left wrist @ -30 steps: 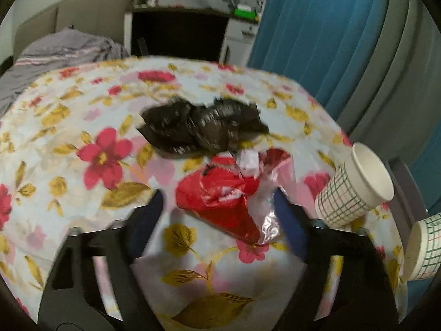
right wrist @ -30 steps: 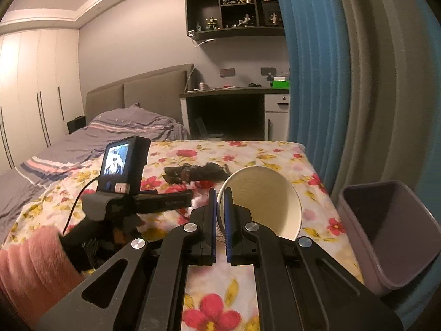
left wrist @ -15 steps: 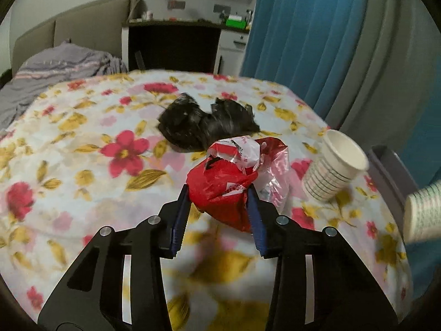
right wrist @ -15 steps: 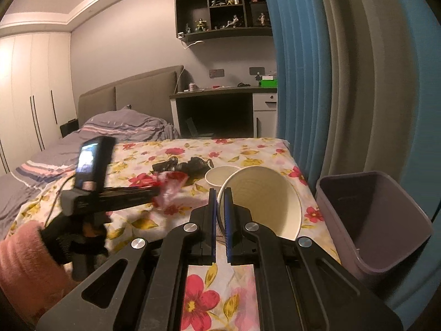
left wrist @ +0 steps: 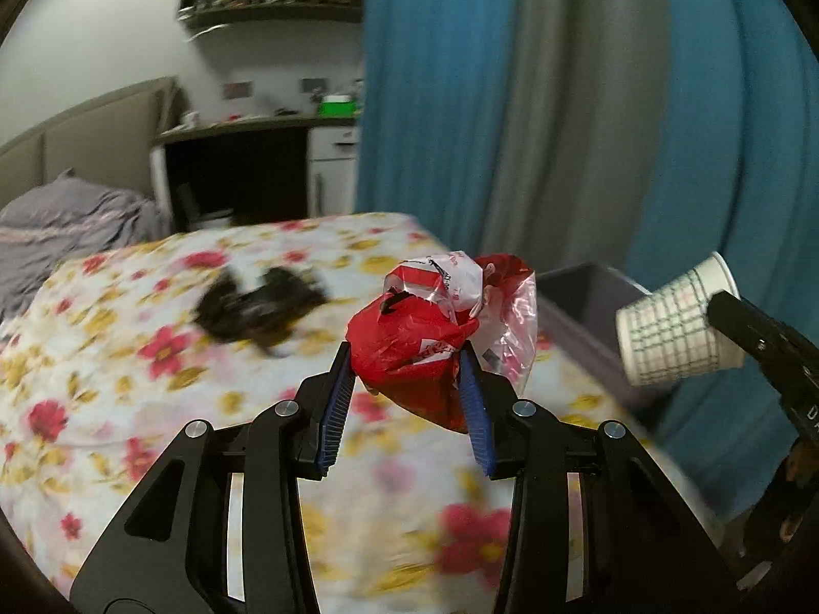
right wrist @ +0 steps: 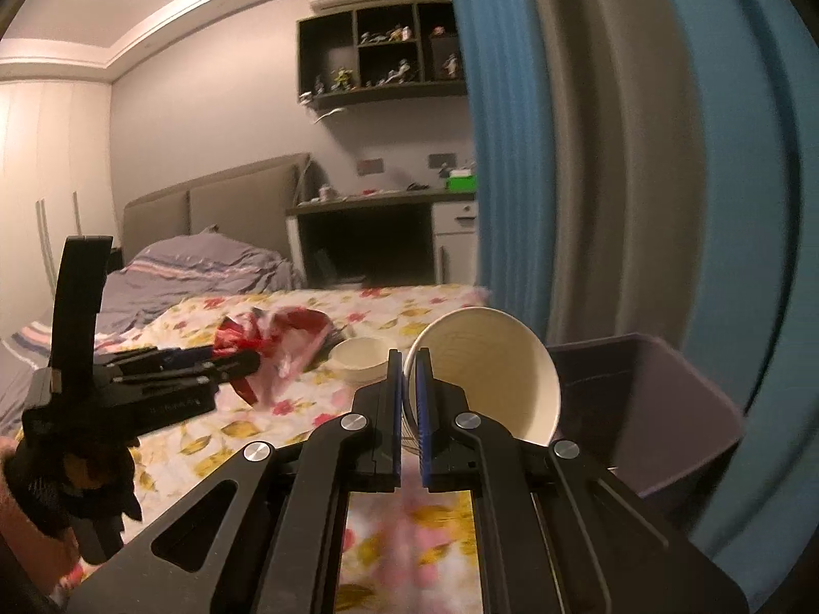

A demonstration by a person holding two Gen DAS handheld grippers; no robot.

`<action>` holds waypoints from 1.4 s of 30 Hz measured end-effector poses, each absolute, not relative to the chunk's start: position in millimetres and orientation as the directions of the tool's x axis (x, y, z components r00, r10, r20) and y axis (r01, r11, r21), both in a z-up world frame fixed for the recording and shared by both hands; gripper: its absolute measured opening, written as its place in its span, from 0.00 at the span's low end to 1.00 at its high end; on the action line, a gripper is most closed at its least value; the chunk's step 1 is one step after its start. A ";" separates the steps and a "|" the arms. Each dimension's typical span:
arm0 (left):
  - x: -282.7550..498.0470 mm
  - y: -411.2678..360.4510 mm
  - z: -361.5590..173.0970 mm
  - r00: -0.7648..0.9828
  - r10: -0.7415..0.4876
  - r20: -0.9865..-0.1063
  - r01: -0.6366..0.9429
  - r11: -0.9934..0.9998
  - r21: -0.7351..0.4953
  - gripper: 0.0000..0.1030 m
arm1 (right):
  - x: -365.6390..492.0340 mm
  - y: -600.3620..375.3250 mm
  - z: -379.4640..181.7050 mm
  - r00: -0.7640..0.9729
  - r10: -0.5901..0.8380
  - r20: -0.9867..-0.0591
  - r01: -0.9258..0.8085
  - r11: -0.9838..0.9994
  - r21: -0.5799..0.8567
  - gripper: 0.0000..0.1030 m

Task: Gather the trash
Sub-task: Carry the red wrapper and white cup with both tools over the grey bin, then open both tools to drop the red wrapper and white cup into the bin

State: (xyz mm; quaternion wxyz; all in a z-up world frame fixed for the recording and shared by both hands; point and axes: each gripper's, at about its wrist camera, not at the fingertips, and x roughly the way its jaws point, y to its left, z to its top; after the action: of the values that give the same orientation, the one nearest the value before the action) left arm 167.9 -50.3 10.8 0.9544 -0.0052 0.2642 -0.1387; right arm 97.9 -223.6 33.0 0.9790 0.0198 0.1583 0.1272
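Note:
My left gripper (left wrist: 407, 358) is shut on a crumpled red and clear plastic bag (left wrist: 430, 343) and holds it in the air above the floral bed cover (left wrist: 102, 384). From the right wrist view, the same bag (right wrist: 276, 337) hangs at the tip of the left gripper (right wrist: 245, 358). My right gripper (right wrist: 408, 358) is shut on the rim of a paper cup (right wrist: 486, 384) with a checked outside (left wrist: 670, 332), tilted on its side. A crumpled black bag (left wrist: 261, 307) lies on the bed. The grey bin (right wrist: 640, 409) stands just right of the held cup.
A second paper cup (right wrist: 358, 358) lies on the bed beyond my right gripper. Blue and grey curtains (left wrist: 512, 128) hang behind the bin (left wrist: 578, 302). A grey duvet (right wrist: 205, 271) and a dark desk (right wrist: 368, 245) are at the far end. A person's sleeve shows at the lower left.
My left gripper closed on the red bag, lifted it off the bed and carried it right, toward the bin. The right gripper, with its cup, shifted closer to the bin.

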 end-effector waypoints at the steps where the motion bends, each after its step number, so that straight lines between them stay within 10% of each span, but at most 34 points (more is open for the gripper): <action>1: 168.2 -61.1 11.7 0.818 -0.281 -0.502 0.279 0.957 -0.081 0.38 | 97.7 -229.5 35.3 0.924 0.240 -0.298 -0.228 0.971 0.075 0.06; 42: 265.2 -277.3 -66.0 0.567 -0.524 -0.635 0.533 0.822 -0.203 0.40 | 169.9 -359.4 4.1 0.923 -0.035 -0.382 0.088 0.989 0.121 0.06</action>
State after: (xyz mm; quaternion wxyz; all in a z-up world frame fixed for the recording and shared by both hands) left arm 265.2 -277.3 -66.0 0.8852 0.0060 0.3567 -0.2986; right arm 169.9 -359.4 4.1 0.9783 0.0683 0.1931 -0.0315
